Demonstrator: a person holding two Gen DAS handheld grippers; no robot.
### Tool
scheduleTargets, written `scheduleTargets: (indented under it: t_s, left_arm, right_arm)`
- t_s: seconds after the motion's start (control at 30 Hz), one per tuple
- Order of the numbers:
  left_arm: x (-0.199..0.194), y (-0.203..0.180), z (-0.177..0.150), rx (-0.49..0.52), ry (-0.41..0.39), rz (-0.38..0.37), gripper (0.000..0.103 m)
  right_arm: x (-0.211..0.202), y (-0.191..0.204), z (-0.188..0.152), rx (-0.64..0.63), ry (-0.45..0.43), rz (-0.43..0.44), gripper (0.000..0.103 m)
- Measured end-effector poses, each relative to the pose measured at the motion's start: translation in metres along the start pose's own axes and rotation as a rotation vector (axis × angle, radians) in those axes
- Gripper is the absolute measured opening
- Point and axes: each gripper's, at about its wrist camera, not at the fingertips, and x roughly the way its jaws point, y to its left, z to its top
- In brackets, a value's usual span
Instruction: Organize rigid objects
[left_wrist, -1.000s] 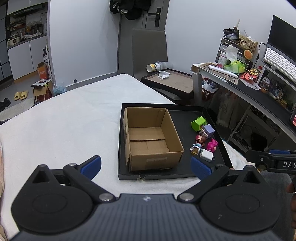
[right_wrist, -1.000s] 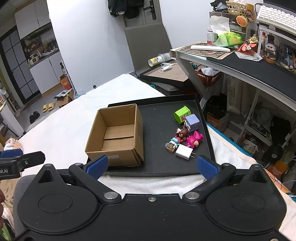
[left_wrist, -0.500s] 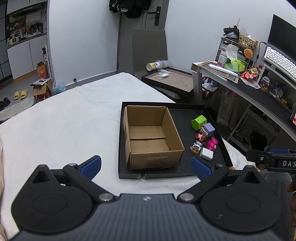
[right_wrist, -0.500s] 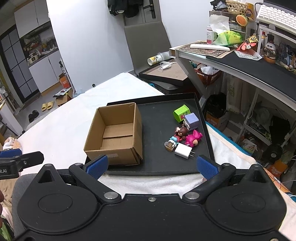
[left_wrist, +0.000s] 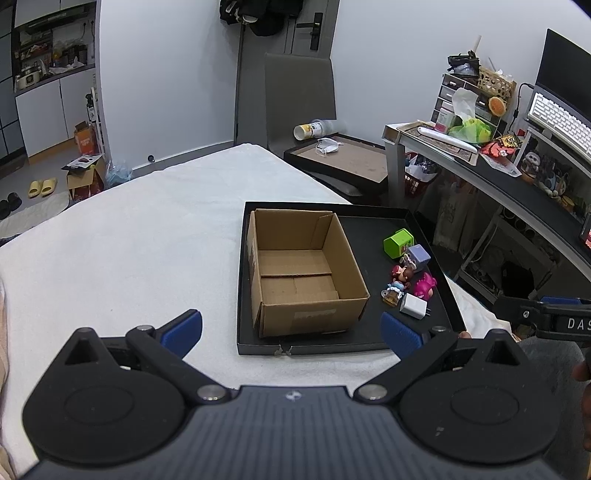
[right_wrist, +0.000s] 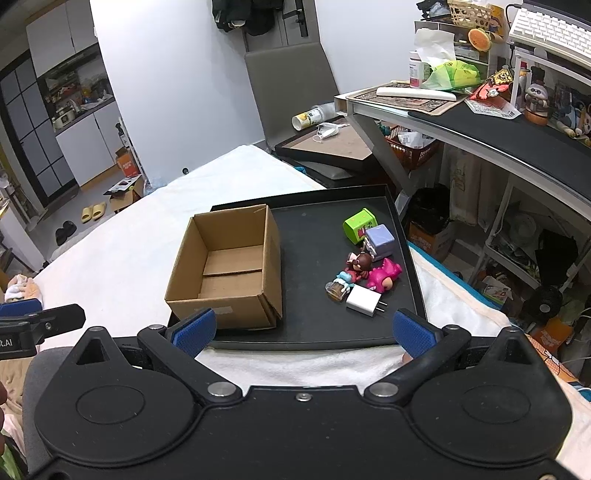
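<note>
Both grippers hovered spread wide and empty, the left gripper (left_wrist: 291, 332) and right gripper (right_wrist: 303, 330) near the tray's (right_wrist: 295, 341) close edge. Just ahead of the right gripper, slightly right, lay a white charger (right_wrist: 364, 301), with a small bottle (right_wrist: 336, 290) touching its left corner. Beyond sat toy figures (right_wrist: 369, 271) and two cubes (right_wrist: 369, 234). Ahead-left stood the box (right_wrist: 229, 266), with nothing visible inside. A clean first pick would likely take the charger across its flat sides, clear of the bottle.
</note>
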Motion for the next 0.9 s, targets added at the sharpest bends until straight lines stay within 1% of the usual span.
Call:
scheduleTargets:
  t_s: [0.53,0.9]
  left_arm:
    - [0.003,0.002,-0.001,0.004,0.007,-0.011,0.102]
    - [0.016,0.002,0.003,0.0,0.02,-0.016,0.102]
  right_arm:
    - [0.001,0.001,-0.001,0.0,0.002,-0.005,0.103]
    - [0.014,-0.002,0.0,0.007,0.014,-0.006,0.103]
